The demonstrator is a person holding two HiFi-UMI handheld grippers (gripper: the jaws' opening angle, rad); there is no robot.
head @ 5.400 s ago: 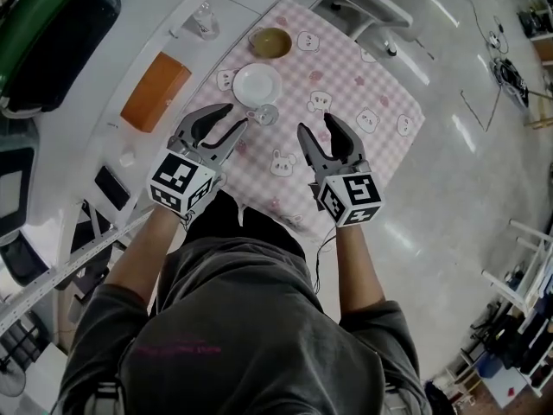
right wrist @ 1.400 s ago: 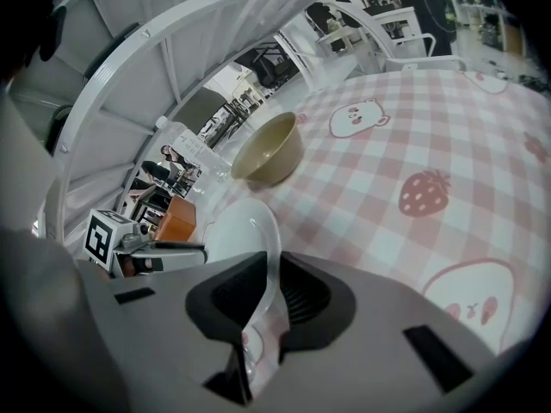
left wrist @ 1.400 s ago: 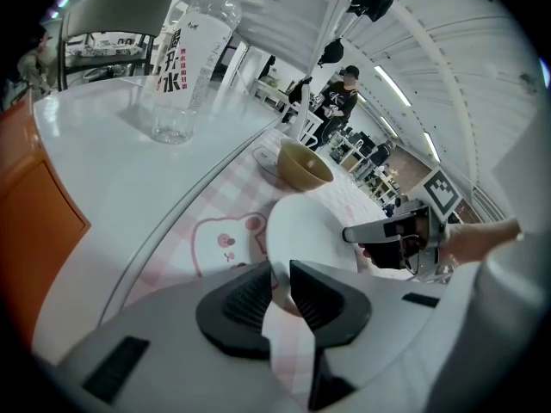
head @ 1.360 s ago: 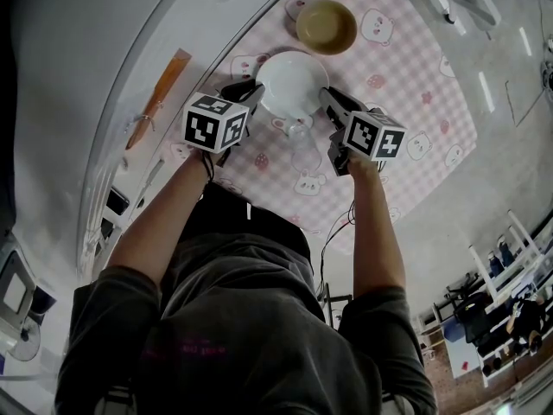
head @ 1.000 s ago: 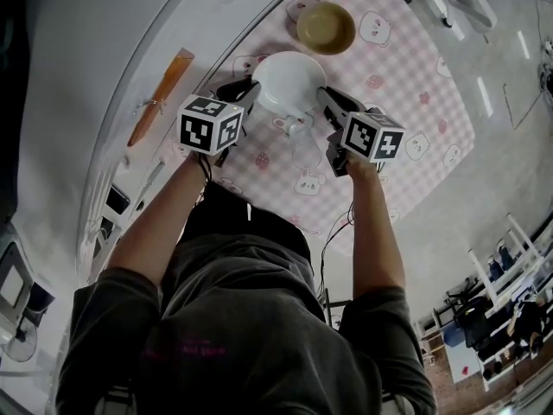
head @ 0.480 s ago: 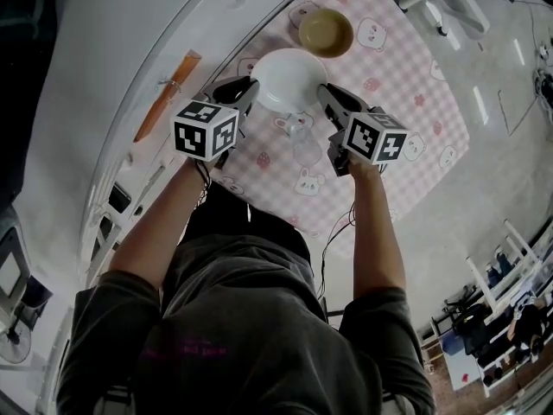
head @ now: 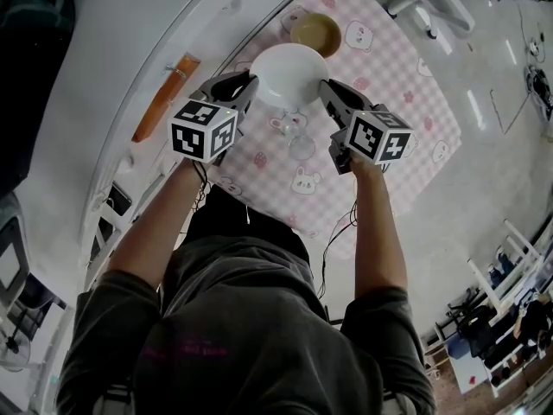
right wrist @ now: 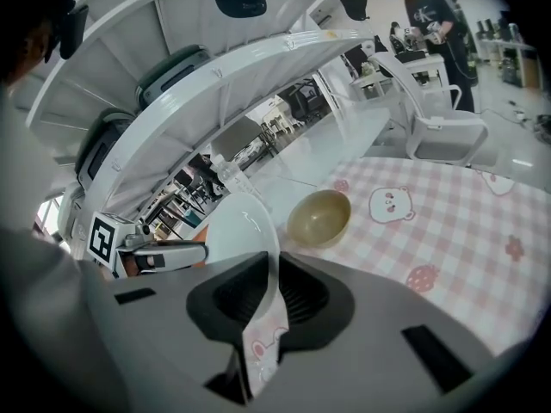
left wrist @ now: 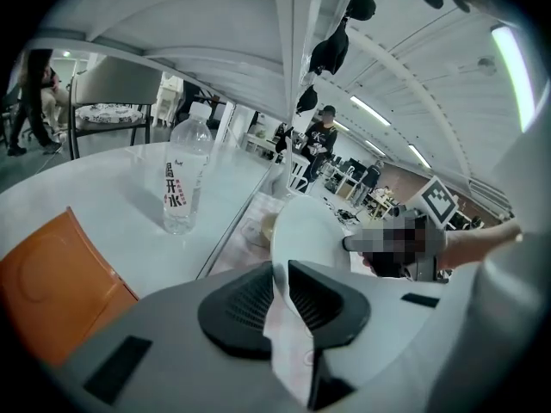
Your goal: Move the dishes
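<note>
A white plate (head: 289, 74) hangs in the air above the pink checked tablecloth (head: 397, 102), gripped at two opposite edges. My left gripper (head: 251, 85) is shut on its left rim and my right gripper (head: 326, 90) is shut on its right rim. In the left gripper view the plate (left wrist: 303, 231) stands edge-on between the pads of the left gripper (left wrist: 280, 269). In the right gripper view the plate (right wrist: 244, 229) is pinched likewise by the right gripper (right wrist: 274, 265). A tan bowl (head: 314, 33) (right wrist: 318, 216) sits on the cloth beyond the plate.
A clear glass (head: 295, 137) stands on the cloth under the plate. An orange flat object (head: 164, 98) (left wrist: 52, 286) and a water bottle (left wrist: 185, 186) rest on the white round table (head: 199, 33) to the left. A white chair (right wrist: 439, 136) stands behind the cloth.
Both grippers have risen together with the plate held between them. The plate now hangs higher above the cloth, and the glass shows more fully below it.
</note>
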